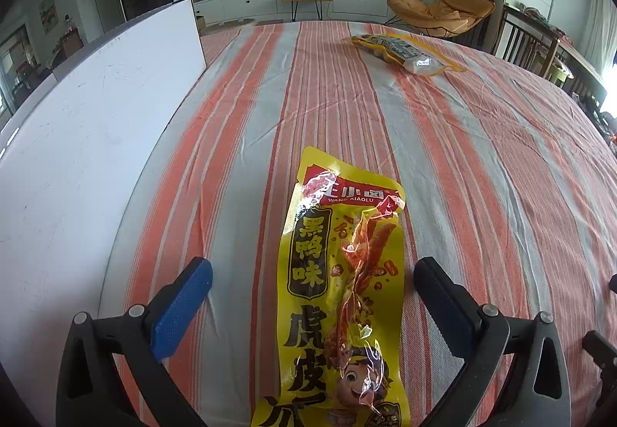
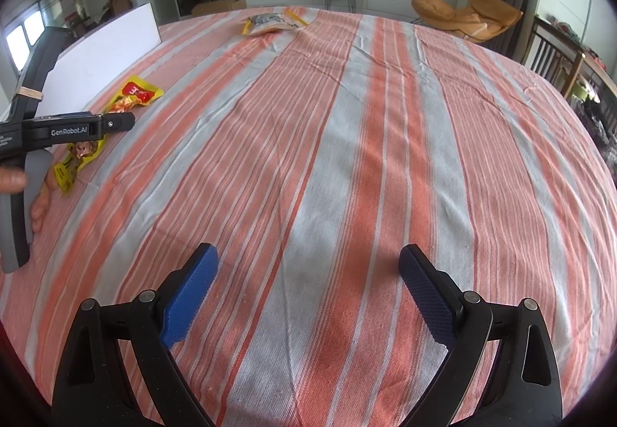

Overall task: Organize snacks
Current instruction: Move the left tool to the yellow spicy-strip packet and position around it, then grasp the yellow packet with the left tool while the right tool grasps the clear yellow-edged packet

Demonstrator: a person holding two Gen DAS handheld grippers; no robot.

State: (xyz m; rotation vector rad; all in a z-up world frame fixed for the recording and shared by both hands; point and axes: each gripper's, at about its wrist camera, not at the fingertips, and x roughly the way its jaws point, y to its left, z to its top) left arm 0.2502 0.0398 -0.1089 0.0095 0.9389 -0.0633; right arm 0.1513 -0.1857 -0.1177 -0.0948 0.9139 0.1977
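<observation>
Both claws released over the striped cloth (image 2: 347, 157)
Left gripper (image 1: 312, 280) straddles the yellow snack packet (image 1: 343, 292) untouched; right gripper (image 2: 308, 269) empty; second packet (image 1: 405, 51) at one o'clock.

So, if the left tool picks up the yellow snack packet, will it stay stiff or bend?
The yellow snack packet is probably floppy: its film looks thin and creased. It may be slippery, since the plastic shines. It lies flat on the striped cloth, so rolling seems unlikely.
</observation>
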